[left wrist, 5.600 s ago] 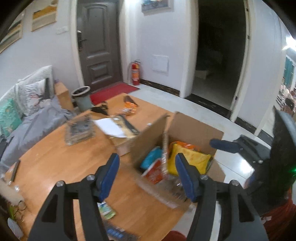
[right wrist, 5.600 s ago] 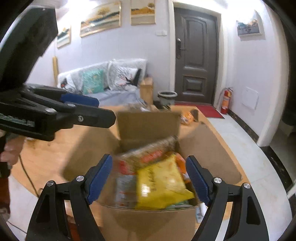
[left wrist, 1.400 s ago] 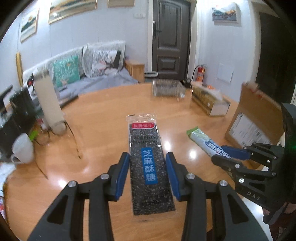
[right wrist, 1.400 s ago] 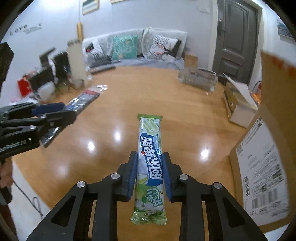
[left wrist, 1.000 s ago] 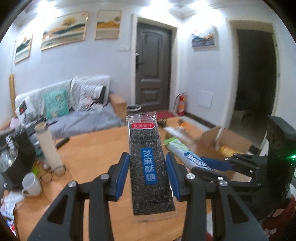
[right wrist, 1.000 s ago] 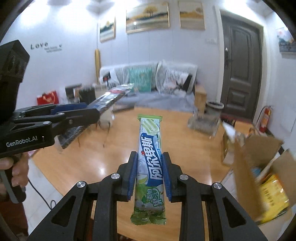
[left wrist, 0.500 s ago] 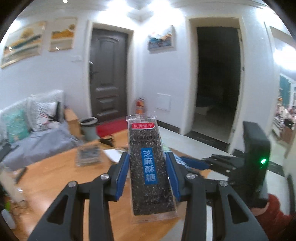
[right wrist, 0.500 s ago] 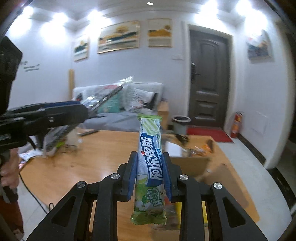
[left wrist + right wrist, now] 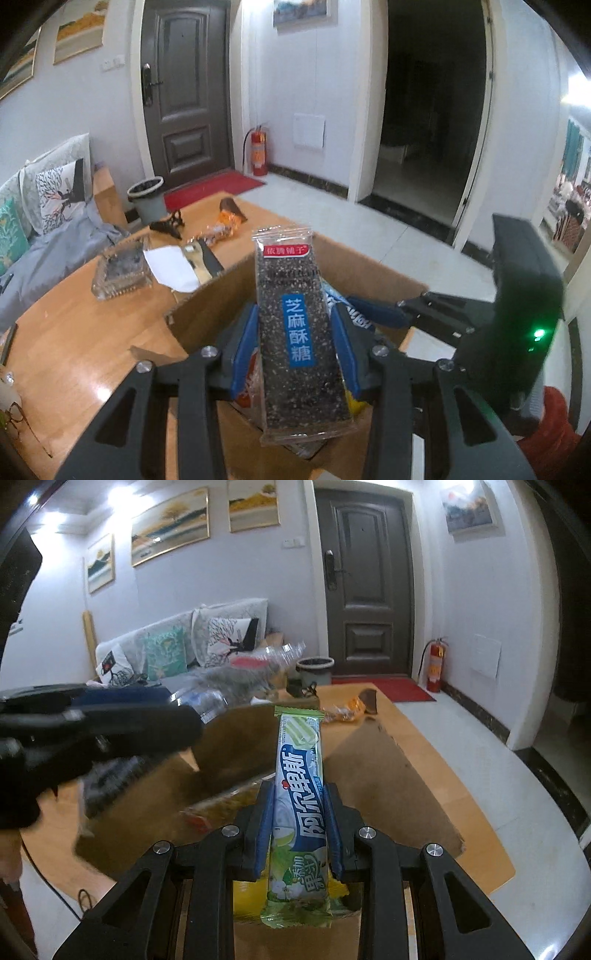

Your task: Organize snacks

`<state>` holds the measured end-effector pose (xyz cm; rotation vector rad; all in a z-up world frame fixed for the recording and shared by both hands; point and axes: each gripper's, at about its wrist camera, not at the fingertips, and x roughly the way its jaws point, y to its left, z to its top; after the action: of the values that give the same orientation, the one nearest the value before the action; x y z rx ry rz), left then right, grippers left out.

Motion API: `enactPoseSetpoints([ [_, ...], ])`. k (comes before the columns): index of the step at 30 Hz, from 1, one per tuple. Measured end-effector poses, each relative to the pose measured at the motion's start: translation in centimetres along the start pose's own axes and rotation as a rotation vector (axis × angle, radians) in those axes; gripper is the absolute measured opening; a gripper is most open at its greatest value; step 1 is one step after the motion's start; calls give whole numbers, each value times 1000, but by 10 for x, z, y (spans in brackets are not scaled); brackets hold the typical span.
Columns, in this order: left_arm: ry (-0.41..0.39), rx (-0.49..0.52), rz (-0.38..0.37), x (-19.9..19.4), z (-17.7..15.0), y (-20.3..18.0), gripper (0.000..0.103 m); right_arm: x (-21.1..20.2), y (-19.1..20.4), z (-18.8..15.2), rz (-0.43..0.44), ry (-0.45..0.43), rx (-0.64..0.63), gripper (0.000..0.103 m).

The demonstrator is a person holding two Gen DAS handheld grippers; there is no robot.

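Observation:
My left gripper is shut on a long clear pack of black sesame candy with a blue label. It hangs over the open cardboard box on the wooden table. My right gripper is shut on a green and white wafer bar, also above the box. Yellow and orange snack bags lie inside the box. In the left wrist view the right gripper reaches in from the right; in the right wrist view the left gripper comes in blurred from the left.
A glass ashtray, a small open carton with white paper, an orange snack bag and a black stand sit beyond the box. A sofa, a bin and a dark door lie behind.
Both grippers have swung with their snacks from the bare tabletop to over the open cardboard box. Grips are unchanged.

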<state>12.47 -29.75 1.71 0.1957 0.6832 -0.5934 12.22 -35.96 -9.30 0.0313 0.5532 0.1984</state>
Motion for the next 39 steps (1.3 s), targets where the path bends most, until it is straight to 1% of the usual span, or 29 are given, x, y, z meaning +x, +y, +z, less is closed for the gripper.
enactPoseSetpoints([
  [3,39,-13,9,16,-1,3,38,14,-5,-1,10,29,-1,22],
  [6,83,-12,25,31,-2,8,38,28,-9,0,-1,56,-14,22],
  [9,133,-21,21,40,-6,16,38,32,-9,2,0,59,-22,23],
  [12,139,-45,-5,41,-8,21,38,34,-10,2,9,68,-25,24],
  [14,149,-35,-4,40,-8,23,40,35,-10,3,7,79,-25,25],
  [16,154,-29,-3,39,-9,26,40,33,-10,3,14,79,-18,31],
  [17,154,-27,-4,37,-10,25,40,33,-12,3,18,79,-12,32],
  [21,151,-19,-13,30,-12,25,43,30,-15,1,18,87,-5,33],
  [23,145,-20,-13,26,-13,26,44,29,-15,0,19,92,-3,33],
  [24,140,-23,-12,24,-13,27,46,28,-15,0,17,91,-3,33],
  [25,134,-27,-10,22,-13,29,53,27,-14,0,16,89,-4,33],
  [27,121,-33,-5,18,-13,31,59,24,-14,1,15,85,-4,34],
  [30,96,-33,-2,7,-13,33,61,18,-13,2,13,74,1,38],
  [33,51,-44,-8,-12,-11,36,71,7,-14,5,19,54,11,39],
  [35,6,-50,2,-30,-10,40,79,-1,-13,9,25,38,16,42],
  [36,-23,-51,12,-41,-10,42,84,-7,-13,11,29,25,14,47],
  [37,-46,-50,23,-50,-10,42,86,-12,-10,13,32,15,9,52],
  [39,-87,-52,47,-68,-12,45,90,-24,-2,18,38,-14,-15,58],
])
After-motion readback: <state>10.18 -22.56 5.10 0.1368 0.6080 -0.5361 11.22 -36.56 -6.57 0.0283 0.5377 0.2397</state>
